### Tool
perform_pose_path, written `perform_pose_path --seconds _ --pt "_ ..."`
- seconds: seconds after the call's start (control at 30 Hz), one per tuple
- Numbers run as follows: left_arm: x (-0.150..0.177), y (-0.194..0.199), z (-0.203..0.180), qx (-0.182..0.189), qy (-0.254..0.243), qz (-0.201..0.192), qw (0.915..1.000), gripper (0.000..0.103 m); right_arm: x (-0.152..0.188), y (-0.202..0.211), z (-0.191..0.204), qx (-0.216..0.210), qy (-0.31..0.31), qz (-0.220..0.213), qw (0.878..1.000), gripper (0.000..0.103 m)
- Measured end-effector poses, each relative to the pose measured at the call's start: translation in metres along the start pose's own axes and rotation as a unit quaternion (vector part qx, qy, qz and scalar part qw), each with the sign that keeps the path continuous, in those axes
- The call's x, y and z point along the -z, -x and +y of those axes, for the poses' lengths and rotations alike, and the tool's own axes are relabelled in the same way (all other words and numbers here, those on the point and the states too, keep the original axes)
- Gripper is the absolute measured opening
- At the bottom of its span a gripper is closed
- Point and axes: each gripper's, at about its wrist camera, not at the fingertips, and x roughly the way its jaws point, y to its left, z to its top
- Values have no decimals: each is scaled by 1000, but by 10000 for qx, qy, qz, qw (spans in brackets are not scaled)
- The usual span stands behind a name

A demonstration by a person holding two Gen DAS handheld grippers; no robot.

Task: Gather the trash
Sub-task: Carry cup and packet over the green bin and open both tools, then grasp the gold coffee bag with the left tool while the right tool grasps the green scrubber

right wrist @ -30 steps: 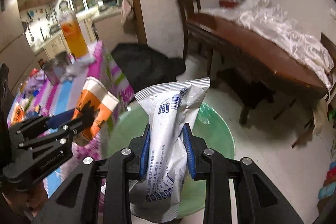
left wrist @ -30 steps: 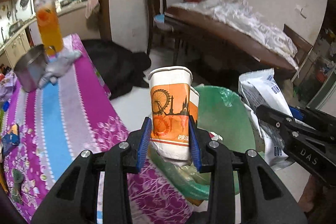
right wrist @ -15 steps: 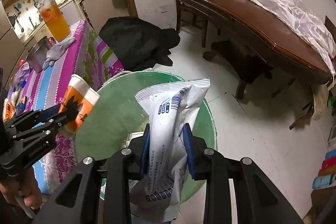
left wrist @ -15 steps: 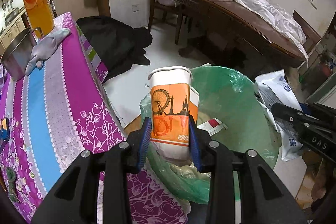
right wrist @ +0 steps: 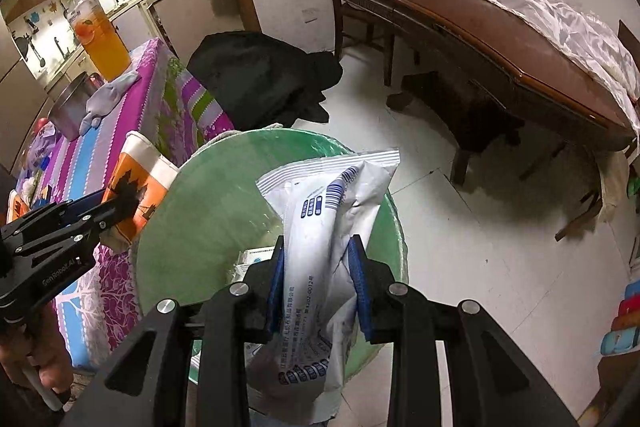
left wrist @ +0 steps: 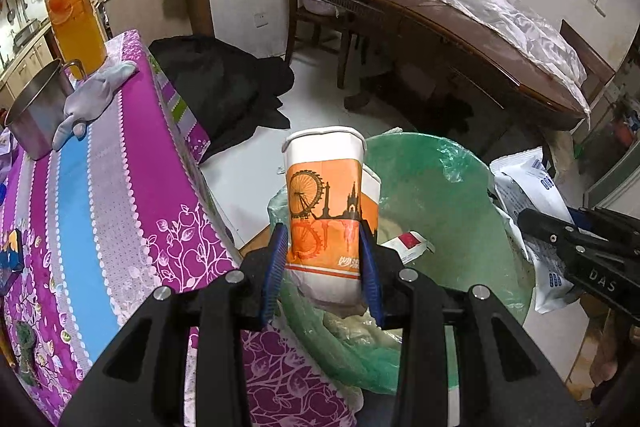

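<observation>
Overlooking white floor tiles (right wrist: 460, 227) between a purple-clothed tabletop (left wrist: 120, 187) and a brown wooden tabletop (left wrist: 460, 39) draped with white plastic sheet (left wrist: 500, 7). Standing on the floor against the purple tabletop's corner: a trash bin with green liner (left wrist: 440, 187), seen from the right wrist as well (right wrist: 208, 195).

Left tool (left wrist: 322, 227):
- Clenching both blue pads on the orange-printed paper cup (left wrist: 324, 187), rim end pointing away from the camera.
- Holding the cup over the near-left rim of the bin, just beside the tabletop edge.

Right tool (right wrist: 317, 241):
- Gripping the white wrapper with blue print (right wrist: 328, 211) at mid-length, both ends hanging free of the pads.
- Holding the wrapper over the bin's mouth, on the side away from the cup.

Compared with one second ago:
- Pointing both tools more steeply downward and lower, toward the bin.
- Showing far more of the bin's inside in both views, including a red-and-white packet (left wrist: 408, 243) lying in it.
- Keeping both grips unchanged, with cup and wrapper seated as before.

Resting at the far end of the purple tabletop: an orange juice bottle (left wrist: 74, 15), a metal pot (left wrist: 36, 115) and a grey glove (left wrist: 92, 99) draped between them. Lying on the floor beyond: a black cloth heap (left wrist: 224, 87).
</observation>
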Motion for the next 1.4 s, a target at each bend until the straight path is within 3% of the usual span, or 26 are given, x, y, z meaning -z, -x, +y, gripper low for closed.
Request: perform_pose_path --seconds 0.13,0.23,0.33,0.8,1.0,1.13,1.27,1.4 --pt "-2 0 -1 -53 -22 -33 10000 36 1 -3 -1 -67 -29 14 10000 32" --pt "-4 -1 -2 -74 -41 -36 10000 39 2 -3 -1 -84 -36 -8 10000 45" --pt "-5 1 -2 -126 -61 -102 9999 50 2 1 -2 -93 -76 -109 9999 54" --pt "3 8 6 -90 -23 -142 9999 52 9 32 6 -141 -24 -503 9986 56" --pt "20 38 30 -166 -20 -464 9988 59 28 82 50 -239 411 -1490 9877 71" --pt "35 61 63 -248 159 -656 9974 59 46 106 96 -629 656 -2016 9752 77" --pt "54 92 109 -521 380 -913 9937 62 59 112 138 -1167 807 -2139 9665 81" --pt "80 124 163 -1087 620 -1184 9850 68 71 105 181 -1650 953 -2003 9610 84"
